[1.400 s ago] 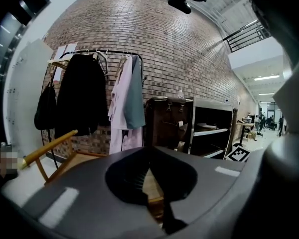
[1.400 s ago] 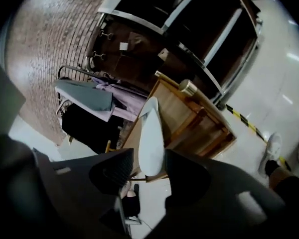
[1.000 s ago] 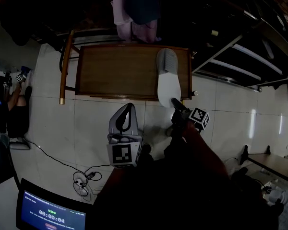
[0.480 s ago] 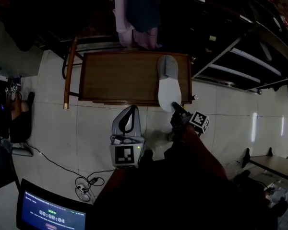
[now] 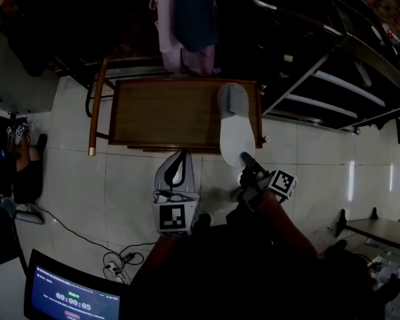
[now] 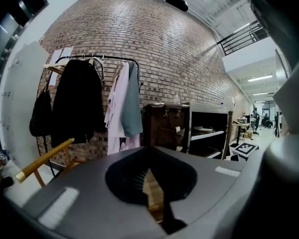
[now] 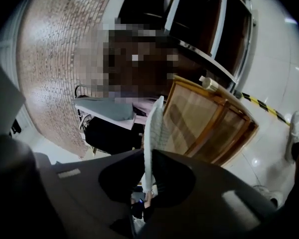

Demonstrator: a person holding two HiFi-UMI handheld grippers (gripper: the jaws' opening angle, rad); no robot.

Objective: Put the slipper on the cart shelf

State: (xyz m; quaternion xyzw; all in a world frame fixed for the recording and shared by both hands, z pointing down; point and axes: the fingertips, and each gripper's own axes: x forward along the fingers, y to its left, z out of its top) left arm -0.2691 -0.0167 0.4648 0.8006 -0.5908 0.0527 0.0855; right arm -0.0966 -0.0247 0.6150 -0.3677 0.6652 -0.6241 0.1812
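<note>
Hanging clothes (image 5: 185, 25) and dark shelving (image 5: 333, 79) crowd the cart (image 5: 163, 115) beneath the slipper (image 5: 236, 131).

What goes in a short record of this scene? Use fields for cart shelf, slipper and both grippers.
cart shelf: wooden, rimmed
slipper: white with a grey toe, on the shelf's right end, heel past the near edge
left gripper: shut, empty, over the floor
right gripper: jaws closing on the slipper's heel
</note>
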